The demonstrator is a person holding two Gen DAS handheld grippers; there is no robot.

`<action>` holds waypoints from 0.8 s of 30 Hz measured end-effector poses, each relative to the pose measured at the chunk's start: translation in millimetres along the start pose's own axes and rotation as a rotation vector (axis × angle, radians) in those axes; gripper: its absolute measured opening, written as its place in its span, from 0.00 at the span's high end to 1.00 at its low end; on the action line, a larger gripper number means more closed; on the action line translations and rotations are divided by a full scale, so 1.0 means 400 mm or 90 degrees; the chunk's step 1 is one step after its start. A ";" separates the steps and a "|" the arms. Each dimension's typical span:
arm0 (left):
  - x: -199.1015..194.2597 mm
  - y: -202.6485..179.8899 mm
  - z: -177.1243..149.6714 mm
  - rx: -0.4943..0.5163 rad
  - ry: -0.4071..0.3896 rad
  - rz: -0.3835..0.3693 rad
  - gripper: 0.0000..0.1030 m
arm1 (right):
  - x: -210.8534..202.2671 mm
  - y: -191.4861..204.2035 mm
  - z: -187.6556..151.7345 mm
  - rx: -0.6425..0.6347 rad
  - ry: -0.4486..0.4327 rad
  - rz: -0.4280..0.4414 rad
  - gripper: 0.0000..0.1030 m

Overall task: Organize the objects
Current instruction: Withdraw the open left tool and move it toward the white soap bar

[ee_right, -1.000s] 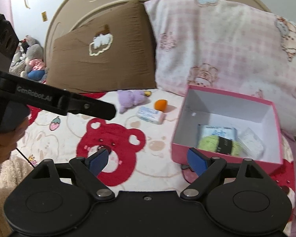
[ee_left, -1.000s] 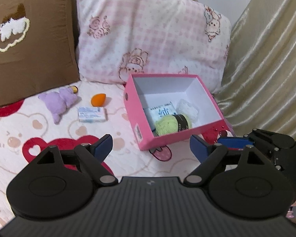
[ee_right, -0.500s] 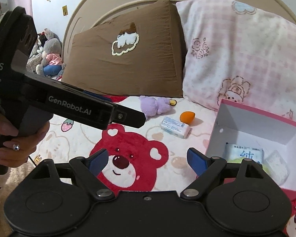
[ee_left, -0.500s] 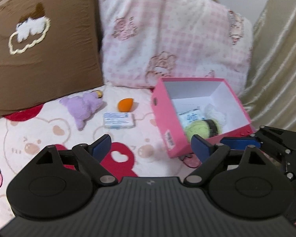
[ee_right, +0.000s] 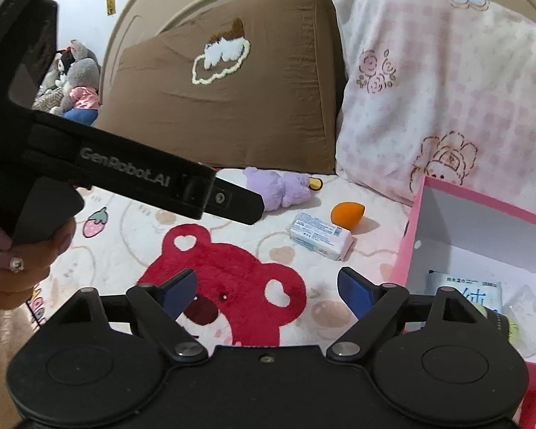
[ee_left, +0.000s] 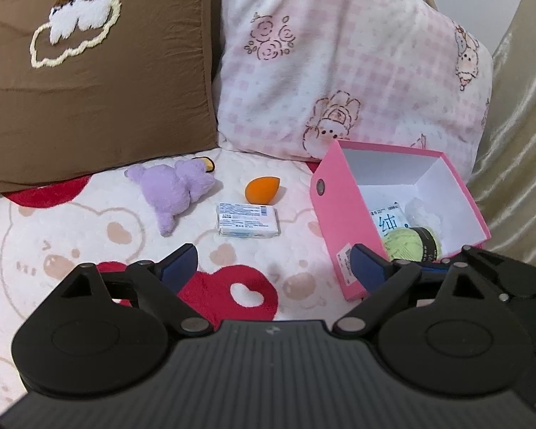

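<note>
On the bear-print blanket lie a purple plush toy (ee_left: 173,193), an orange makeup sponge (ee_left: 262,190) and a white tissue pack (ee_left: 248,220), also seen as the plush toy (ee_right: 284,186), the sponge (ee_right: 347,213) and the pack (ee_right: 321,236). A pink box (ee_left: 343,211) to their right holds a green yarn ball (ee_left: 405,245), a blue-white packet (ee_left: 389,220) and a clear wrapped item. My left gripper (ee_left: 273,266) hovers short of the pack, its jaws opening with nothing between them. My right gripper (ee_right: 268,289) stands open and empty over the red bear print.
A brown pillow (ee_left: 89,82) and a pink checked pillow (ee_left: 339,71) lean on the headboard behind the objects. A beige curtain (ee_left: 518,164) hangs right of the box. The other gripper's body (ee_right: 125,175), held by a hand (ee_right: 14,261), crosses the right wrist view.
Both grippers have come down and shifted left, so the loose objects now sit nearer the middle and larger. The left jaws have spread a little wider. The box has slid right in both views.
</note>
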State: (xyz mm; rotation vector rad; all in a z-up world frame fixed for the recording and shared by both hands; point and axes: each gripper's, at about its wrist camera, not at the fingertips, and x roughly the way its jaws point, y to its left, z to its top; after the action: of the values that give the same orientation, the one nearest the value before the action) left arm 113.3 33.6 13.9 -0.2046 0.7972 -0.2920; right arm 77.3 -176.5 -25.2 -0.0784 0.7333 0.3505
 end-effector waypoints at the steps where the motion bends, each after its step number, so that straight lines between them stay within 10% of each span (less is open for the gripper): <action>1: 0.006 0.008 -0.003 -0.005 -0.003 -0.001 0.10 | 0.013 0.000 -0.002 0.004 0.000 -0.001 0.13; 24: 0.175 0.128 -0.087 -0.017 -0.064 0.046 0.00 | 0.248 -0.008 -0.111 0.026 -0.088 -0.037 0.07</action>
State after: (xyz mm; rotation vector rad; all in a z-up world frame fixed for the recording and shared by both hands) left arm 143.4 55.8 -71.8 -0.2135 0.7082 -0.2011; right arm 118.2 -159.7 -124.5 -0.0364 0.5997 0.2828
